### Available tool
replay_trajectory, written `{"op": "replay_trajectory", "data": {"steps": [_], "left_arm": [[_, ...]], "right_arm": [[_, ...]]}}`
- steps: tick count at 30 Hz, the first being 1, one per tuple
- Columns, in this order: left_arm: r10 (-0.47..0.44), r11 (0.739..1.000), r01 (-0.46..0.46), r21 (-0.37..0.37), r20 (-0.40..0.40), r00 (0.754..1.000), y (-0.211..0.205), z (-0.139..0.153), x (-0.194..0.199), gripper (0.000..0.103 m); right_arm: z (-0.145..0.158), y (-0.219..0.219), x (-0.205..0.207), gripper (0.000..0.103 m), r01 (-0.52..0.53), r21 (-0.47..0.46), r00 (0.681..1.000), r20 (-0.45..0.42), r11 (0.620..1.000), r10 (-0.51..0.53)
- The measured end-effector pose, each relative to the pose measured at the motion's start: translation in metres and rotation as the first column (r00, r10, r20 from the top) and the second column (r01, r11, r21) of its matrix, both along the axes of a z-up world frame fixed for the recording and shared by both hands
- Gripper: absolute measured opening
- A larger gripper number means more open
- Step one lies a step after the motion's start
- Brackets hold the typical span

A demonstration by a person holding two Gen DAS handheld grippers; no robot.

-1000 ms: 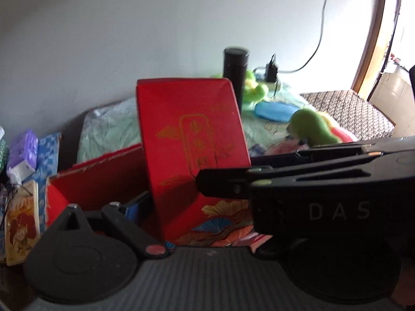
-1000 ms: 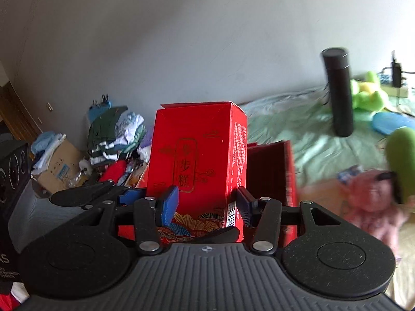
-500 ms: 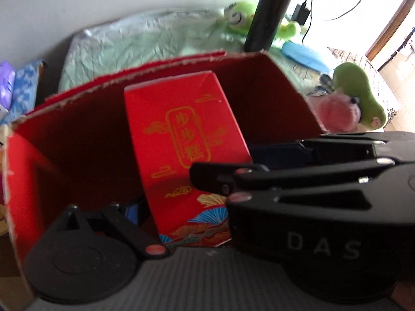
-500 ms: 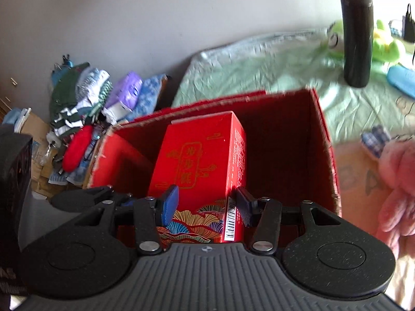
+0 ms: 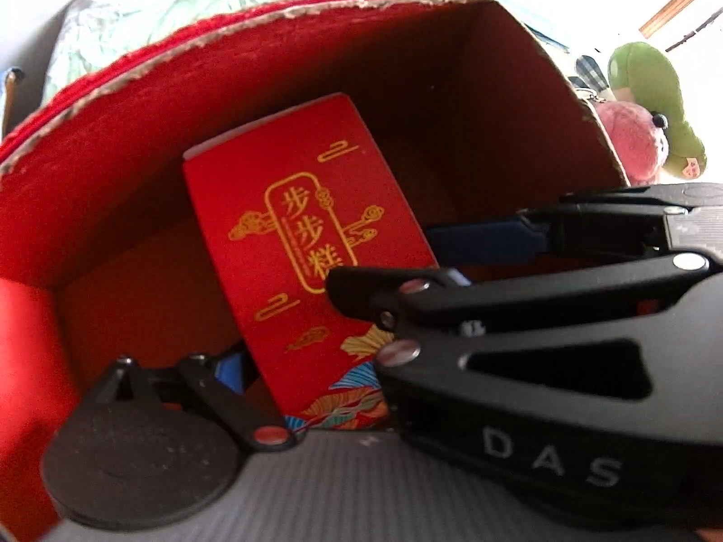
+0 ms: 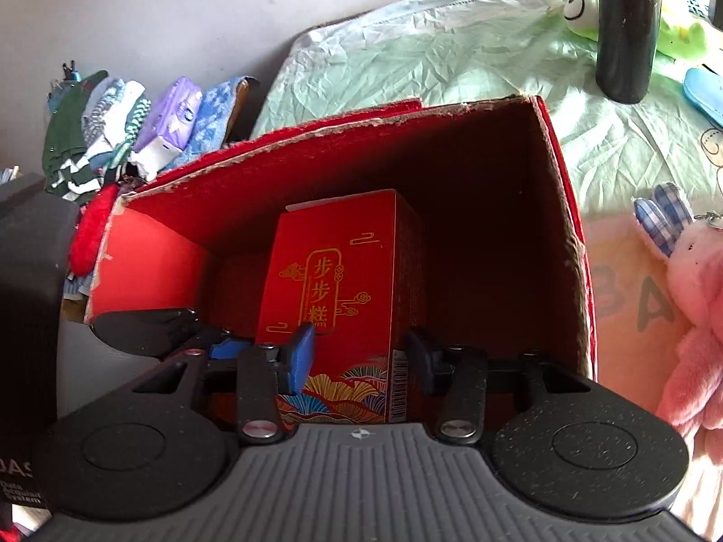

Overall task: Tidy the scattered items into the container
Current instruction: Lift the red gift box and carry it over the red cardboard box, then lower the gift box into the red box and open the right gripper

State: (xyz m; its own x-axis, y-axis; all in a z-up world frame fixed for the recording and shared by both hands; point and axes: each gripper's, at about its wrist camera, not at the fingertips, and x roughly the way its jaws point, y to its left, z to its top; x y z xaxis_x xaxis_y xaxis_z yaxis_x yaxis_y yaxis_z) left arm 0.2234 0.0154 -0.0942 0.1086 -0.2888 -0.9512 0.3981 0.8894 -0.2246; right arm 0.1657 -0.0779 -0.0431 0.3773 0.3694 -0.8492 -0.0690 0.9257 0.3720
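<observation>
A tall red gift box with gold characters is down inside a large open red cardboard container. My right gripper is shut on the gift box's lower end, blue pads on both sides. My left gripper also holds the same box; only its left finger shows, because the right gripper's black body covers the other side.
The container stands on a bed with a pale green sheet. A black flask and a green frog plush lie behind it. A pink bunny plush and a green plush lie to the right. Folded clothes pile up left.
Both grippers have lowered the gift box from above the container's rim down into the container. The grip on the box is unchanged.
</observation>
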Motion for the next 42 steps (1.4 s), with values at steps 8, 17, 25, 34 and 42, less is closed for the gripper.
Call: {"op": "replay_trajectory", "data": {"steps": [8, 17, 25, 34, 42], "left_arm": [[-0.012, 0.997, 0.009, -0.071, -0.038, 0.999, 0.007, -0.005, 0.001, 0.095], [-0.001, 0.991, -0.007, -0.134, -0.065, 0.998, 0.016, -0.009, 0.0, 0.097], [-0.015, 0.986, 0.002, -0.166, -0.08, 0.997, 0.021, -0.011, -0.003, 0.098], [-0.131, 0.981, 0.118, -0.152, -0.076, 0.989, 0.009, -0.013, -0.01, 0.101], [-0.232, 0.963, 0.223, -0.151, -0.046, 0.972, -0.018, -0.015, -0.009, 0.102]], "right_arm": [[0.001, 0.003, 0.002, 0.051, 0.044, -0.038, 0.999, -0.006, 0.998, -0.044], [0.019, -0.003, -0.002, 0.057, 0.067, -0.011, 0.998, -0.002, 0.998, -0.067], [0.036, -0.02, -0.008, 0.055, 0.11, 0.073, 0.986, 0.117, 0.991, -0.118], [0.036, -0.045, -0.009, 0.047, 0.159, 0.19, 0.952, 0.23, 0.969, -0.201], [0.029, -0.071, -0.02, 0.031, 0.23, 0.262, 0.936, 0.205, 0.937, -0.287]]}}
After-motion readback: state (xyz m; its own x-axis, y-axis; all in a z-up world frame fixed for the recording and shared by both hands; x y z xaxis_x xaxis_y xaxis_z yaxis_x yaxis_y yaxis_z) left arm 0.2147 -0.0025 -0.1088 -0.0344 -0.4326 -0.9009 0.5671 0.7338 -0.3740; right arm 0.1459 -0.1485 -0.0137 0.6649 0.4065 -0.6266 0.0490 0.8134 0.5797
